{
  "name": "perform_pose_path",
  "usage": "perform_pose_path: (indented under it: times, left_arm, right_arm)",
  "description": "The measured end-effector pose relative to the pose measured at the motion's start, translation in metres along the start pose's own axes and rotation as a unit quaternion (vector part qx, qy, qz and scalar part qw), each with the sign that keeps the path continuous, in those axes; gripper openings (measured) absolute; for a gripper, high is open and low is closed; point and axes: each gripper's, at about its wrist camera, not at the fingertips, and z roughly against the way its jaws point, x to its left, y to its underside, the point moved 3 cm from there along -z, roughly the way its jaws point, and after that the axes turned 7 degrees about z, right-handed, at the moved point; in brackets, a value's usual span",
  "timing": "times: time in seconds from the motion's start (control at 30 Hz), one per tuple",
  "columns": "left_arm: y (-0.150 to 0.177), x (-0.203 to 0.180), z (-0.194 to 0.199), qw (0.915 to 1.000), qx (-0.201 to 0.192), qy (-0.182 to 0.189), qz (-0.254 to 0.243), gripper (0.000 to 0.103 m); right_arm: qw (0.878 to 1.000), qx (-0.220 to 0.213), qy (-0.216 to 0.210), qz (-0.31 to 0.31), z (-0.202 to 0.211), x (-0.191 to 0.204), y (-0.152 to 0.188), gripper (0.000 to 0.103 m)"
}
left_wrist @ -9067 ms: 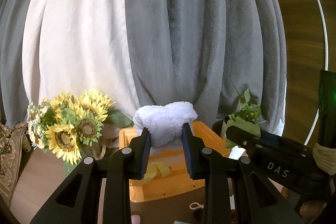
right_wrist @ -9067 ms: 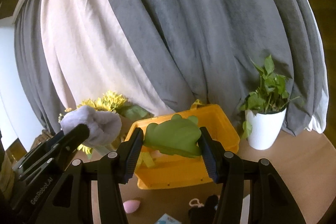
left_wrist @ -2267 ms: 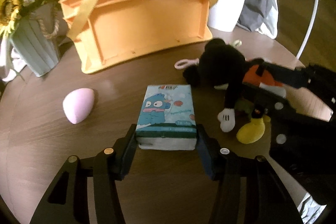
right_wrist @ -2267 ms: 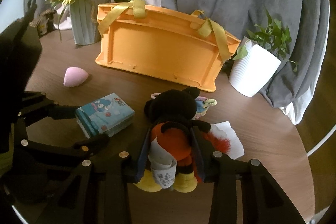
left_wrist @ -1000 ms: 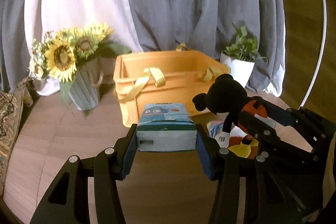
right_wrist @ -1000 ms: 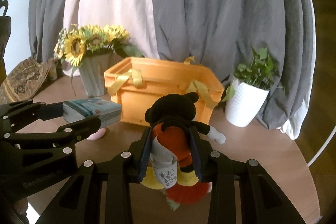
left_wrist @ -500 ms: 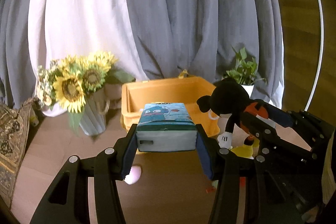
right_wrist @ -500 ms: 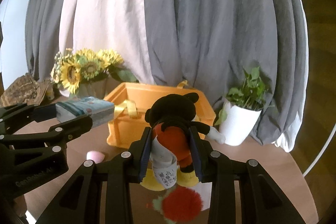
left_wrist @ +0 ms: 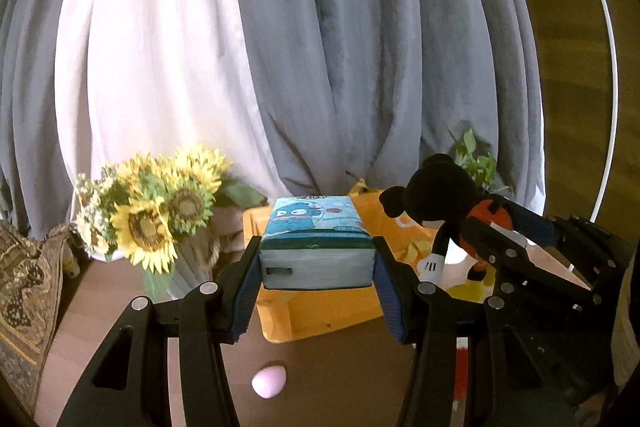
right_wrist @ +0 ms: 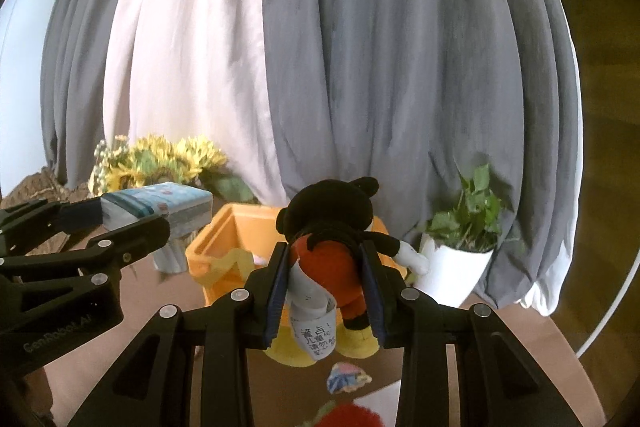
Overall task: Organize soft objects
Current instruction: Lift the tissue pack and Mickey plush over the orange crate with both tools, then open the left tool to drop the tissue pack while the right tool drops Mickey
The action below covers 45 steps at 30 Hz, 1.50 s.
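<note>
Your left gripper is clamped on the tissue pack, which hangs above the table at 6 o'clock of the orange bin; the pack is squashy and held only by its near end, so a jolt could tip its far end down, catch it on the bin's near rim and drop it beside the pink sponge. Your right gripper pinches the mouse doll round its red middle, at 6 o'clock of the bin and 9 o'clock of the white pot. Its head and arm flop free, so a swing toward 3 o'clock might brush the pot, and the two grippers sit near enough to knock together over the bin.
</note>
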Motion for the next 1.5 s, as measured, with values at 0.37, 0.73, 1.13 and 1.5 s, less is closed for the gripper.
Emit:
perform_pose_path:
  times: [0.37,0.73,1.13,1.5]
  left_arm:
    - [-0.022,0.006,-0.014,0.9997,-0.023,-0.004,-0.003,0.052]
    - [-0.036,0.008,-0.048,0.9996,-0.027,-0.006,-0.003,0.052]
    - [-0.044,0.009,-0.095,0.9999,-0.015,-0.006,-0.005,0.052]
    - [-0.035,0.027,-0.153,0.9997,0.019,-0.013,0.006,0.052]
  right_arm:
    - [1.0,-0.026,0.001,-0.003,-0.015,-0.003,-0.022,0.036]
    - [0.999,-0.037,-0.002,0.0,-0.042,-0.01,-0.035,0.036]
    - [0.999,-0.031,-0.007,-0.011,-0.085,-0.02,-0.039,0.036]
    - [0.999,-0.004,-0.025,-0.024,-0.143,-0.021,-0.029,0.036]
